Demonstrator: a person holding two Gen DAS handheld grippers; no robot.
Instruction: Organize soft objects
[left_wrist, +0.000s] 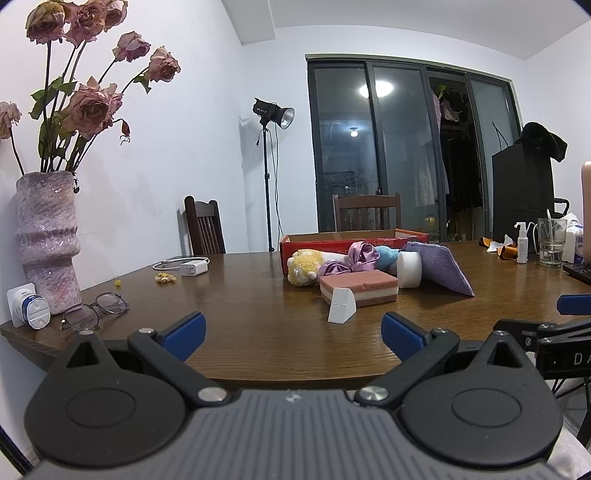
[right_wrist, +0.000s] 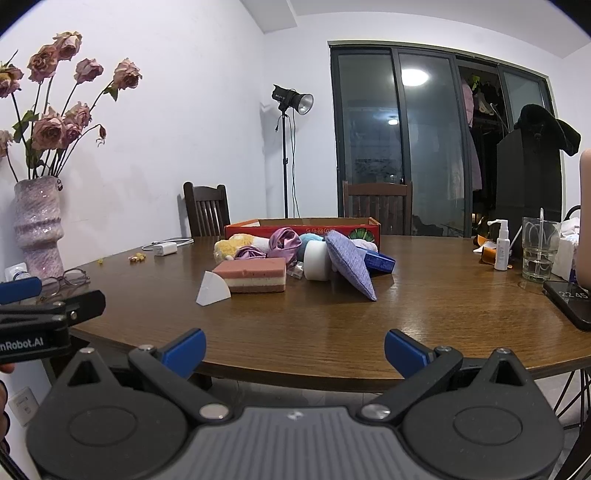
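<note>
A pile of soft things lies mid-table in front of a red cardboard box: a pink layered sponge, a white wedge sponge, a white roll, a purple cloth pad, a yellow plush, lilac satin scrunchies and a blue ball. My left gripper and right gripper both hang open and empty at the near table edge, well short of the pile.
A vase of dried roses, glasses and a charger sit at the left. A spray bottle, glass, phone and blue packet are at the right. Chairs stand behind the table.
</note>
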